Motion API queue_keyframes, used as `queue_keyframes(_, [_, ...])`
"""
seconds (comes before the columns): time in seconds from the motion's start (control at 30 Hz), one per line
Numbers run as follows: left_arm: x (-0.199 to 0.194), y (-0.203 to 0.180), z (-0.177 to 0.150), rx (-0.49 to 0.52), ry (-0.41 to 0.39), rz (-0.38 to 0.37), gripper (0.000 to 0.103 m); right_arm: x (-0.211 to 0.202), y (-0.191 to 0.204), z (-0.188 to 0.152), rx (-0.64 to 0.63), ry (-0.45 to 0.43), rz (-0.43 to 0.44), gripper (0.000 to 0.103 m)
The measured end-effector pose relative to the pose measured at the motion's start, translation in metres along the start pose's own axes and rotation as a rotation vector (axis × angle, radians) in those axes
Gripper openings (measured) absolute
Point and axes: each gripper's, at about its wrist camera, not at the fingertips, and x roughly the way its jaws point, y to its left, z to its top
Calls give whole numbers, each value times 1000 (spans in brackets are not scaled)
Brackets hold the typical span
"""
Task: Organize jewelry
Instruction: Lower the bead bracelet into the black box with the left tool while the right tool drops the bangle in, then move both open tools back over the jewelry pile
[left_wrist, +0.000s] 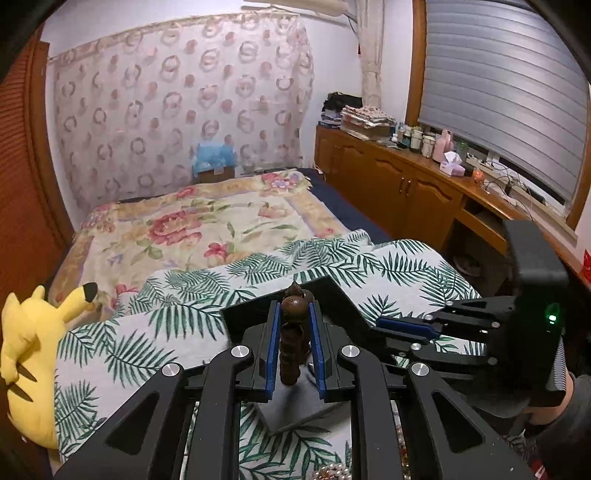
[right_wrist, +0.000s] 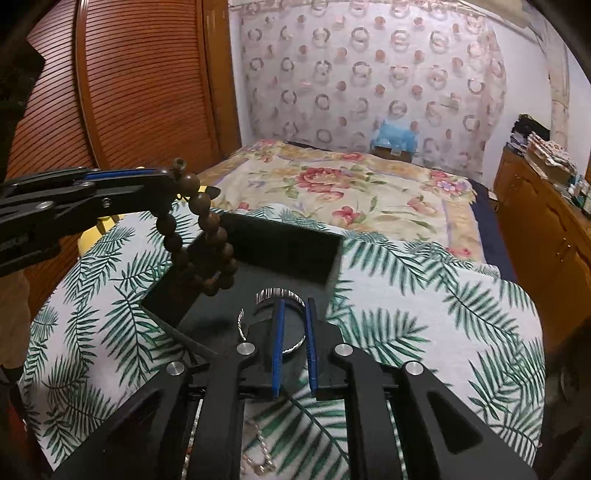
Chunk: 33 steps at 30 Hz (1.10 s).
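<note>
Left gripper (left_wrist: 293, 314) grips wooden bead bracelet (left_wrist: 291, 332) above box (right_wrist: 280, 251).

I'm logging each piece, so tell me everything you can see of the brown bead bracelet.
The brown bead bracelet is a loop of round, dark, wood-looking beads with a smaller top bead. The left tongs are shut on its upper beads, so it hangs down in a long loop. Its lowest beads are over the black tray; whether they touch it I cannot tell.
</note>
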Motion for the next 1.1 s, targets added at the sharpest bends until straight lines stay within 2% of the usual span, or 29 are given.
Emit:
queue_keyframes(0.33, [17, -14, 0, -2, 28, -46, 14, -8, -9, -13, 9, -7, -24, 12])
queue_keyframes(0.47, [27, -13, 0, 4, 48, -41, 15, -8, -9, -17, 17, -5, -19, 12])
queue_keyframes(0.63, [32, -3, -12, 1, 73, 3, 24, -13, -6, -27, 17, -6, -17, 12])
queue_keyframes(0.77, [13, 1, -25, -2, 45, 14, 37, -22, -3, -39, 18, -6, -5, 12])
queue_keyframes(0.97, [-14, 2, -55, -8, 31, 13, 45, -30, 2, -58, 16, 7, 15, 13])
queue_keyframes(1.03, [-20, 5, -63, -21, 30, 12, 47, -30, 5, -63, 10, 18, 22, 19])
queue_keyframes(1.1, [-25, 8, -74, -42, 35, 7, 48, -27, 7, -68, 1, 33, 29, 31])
